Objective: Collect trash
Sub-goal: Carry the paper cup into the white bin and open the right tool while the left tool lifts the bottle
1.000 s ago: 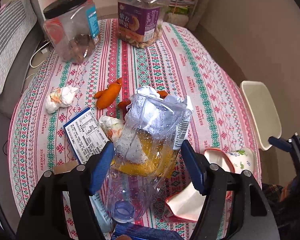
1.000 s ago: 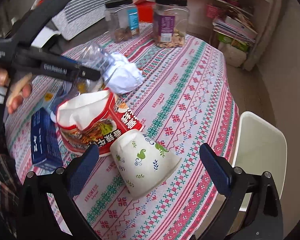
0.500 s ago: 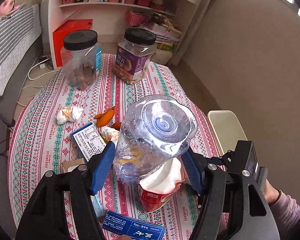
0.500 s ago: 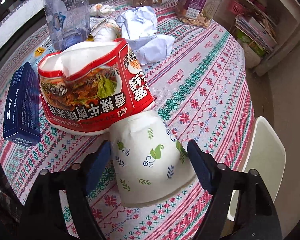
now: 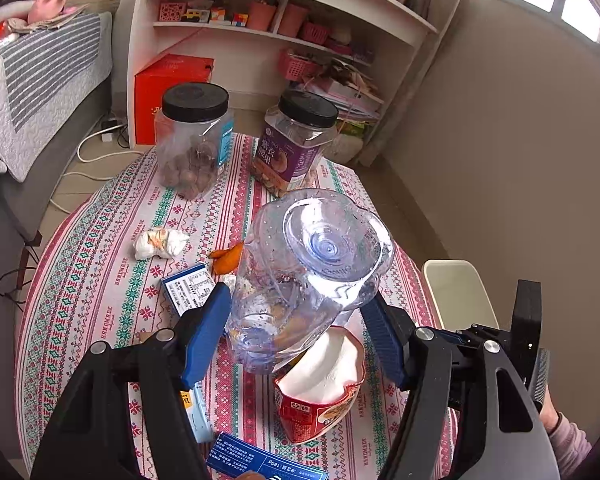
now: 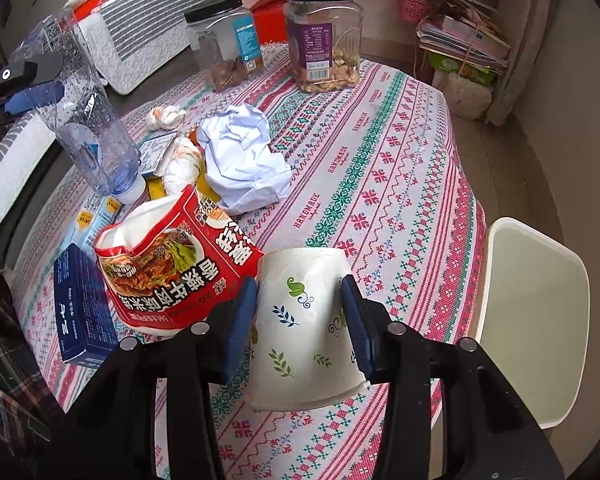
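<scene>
The left gripper (image 5: pixel 296 332) pinches a clear plastic bottle (image 5: pixel 308 276) above the near side of the table (image 6: pixel 400 168), its long axis tilted, base up and capped neck pointing down toward the torn red noodle packet (image 6: pixel 172 264). The right gripper (image 6: pixel 300 312) is closing its jaws on a paper cup (image 6: pixel 304 320) lying on its side on the near edge, mouth toward me, pads against its walls. The packet touches the cup's left; crumpled white paper (image 6: pixel 244 160) lies farther off, and two black-lidded jars (image 6: pixel 324 36) stand at the far end.
</scene>
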A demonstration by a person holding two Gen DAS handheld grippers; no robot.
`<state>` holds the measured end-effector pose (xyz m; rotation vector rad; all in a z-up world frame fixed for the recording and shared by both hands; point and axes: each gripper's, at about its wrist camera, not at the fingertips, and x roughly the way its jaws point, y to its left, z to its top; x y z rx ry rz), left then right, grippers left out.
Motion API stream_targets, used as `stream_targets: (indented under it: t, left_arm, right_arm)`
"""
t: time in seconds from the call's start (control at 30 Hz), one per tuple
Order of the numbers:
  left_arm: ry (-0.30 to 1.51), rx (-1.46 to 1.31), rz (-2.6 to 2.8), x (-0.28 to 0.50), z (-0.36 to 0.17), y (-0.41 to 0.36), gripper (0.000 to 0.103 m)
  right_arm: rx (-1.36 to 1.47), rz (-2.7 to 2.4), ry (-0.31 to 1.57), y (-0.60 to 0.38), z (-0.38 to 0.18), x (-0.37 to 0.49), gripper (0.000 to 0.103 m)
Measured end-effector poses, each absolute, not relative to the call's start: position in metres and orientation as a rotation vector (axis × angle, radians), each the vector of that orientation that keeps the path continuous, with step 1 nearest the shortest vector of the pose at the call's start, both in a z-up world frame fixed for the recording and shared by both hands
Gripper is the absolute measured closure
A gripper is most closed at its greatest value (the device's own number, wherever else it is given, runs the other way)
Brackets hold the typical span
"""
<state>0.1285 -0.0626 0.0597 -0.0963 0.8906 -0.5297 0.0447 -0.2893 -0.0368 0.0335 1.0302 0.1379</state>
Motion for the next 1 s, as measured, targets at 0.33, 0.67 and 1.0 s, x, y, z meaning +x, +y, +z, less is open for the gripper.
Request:
stream_targets:
  t: [0.33, 0.67, 1.0]
  left_arm:
    - [0.833, -0.110, -0.523, 0.121, 0.074, -0.074, 0.038]
    - [0.765, -0.125, -0.545, 0.105, 0.091, -0.097, 0.038]
    - [0.741, -0.070, -0.631, 0.082, 0.104, -0.152, 0.038]
  right_arm:
    - [0.116, 0.056, 0.860, -0.315, 0.002, 0.038, 0.062]
    - [0.161, -0.098, 0.762, -0.361, 0.023, 0.019, 0.061]
    - [0.305, -0.373, 0.775, -0.442, 0.016, -0.004, 0.060]
